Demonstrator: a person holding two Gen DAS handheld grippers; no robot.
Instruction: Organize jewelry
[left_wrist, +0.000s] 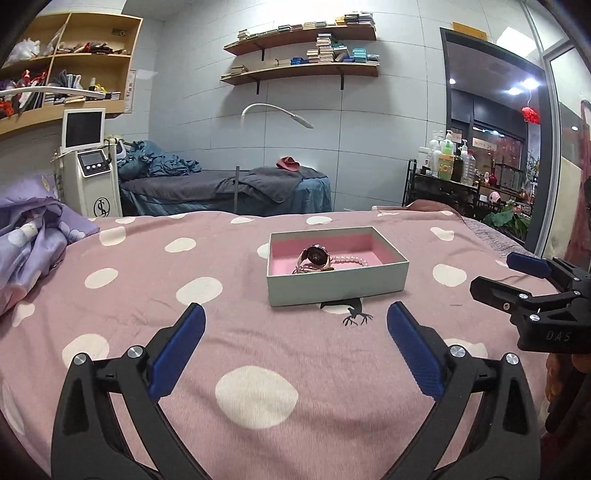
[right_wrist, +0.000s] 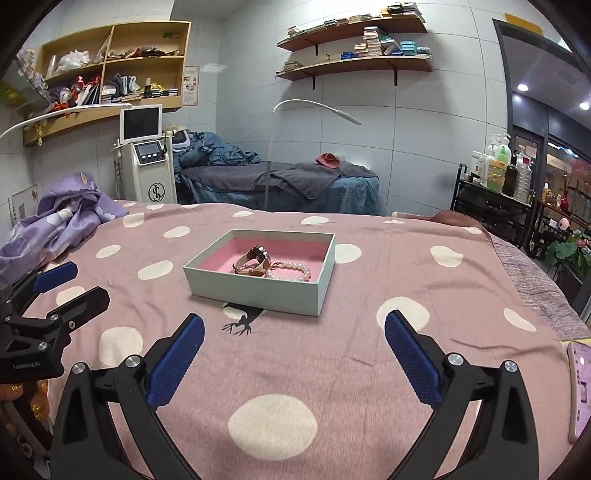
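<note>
The watch (left_wrist: 314, 256) and the pearl bracelet (left_wrist: 349, 260) lie together inside the open box (left_wrist: 338, 286), on its pink lining, with the watch toward the box centre and the bracelet touching it at 3 o'clock. The box rests on the polka-dot bedspread (left_wrist: 255, 398), at 12 o'clock from both grippers. In the left wrist view the long axis of the box runs from 9 to 3 o'clock; in the right wrist view it is skewed, roughly 10 to 4 o'clock. The watch appears to stand on its strap with the dial facing the left camera, although the strap loops are too tangled to confirm. The left gripper (left_wrist: 295, 326) is spread wide and holds nothing; the right gripper (right_wrist: 293, 334) is likewise spread and empty, and both hover near the front wall of the box. No loose jewelry is visible outside the box. For any further placement, approach from above the rim, keep the fingers clear of the walls, and separate the pearls from the strap before lifting.
</note>
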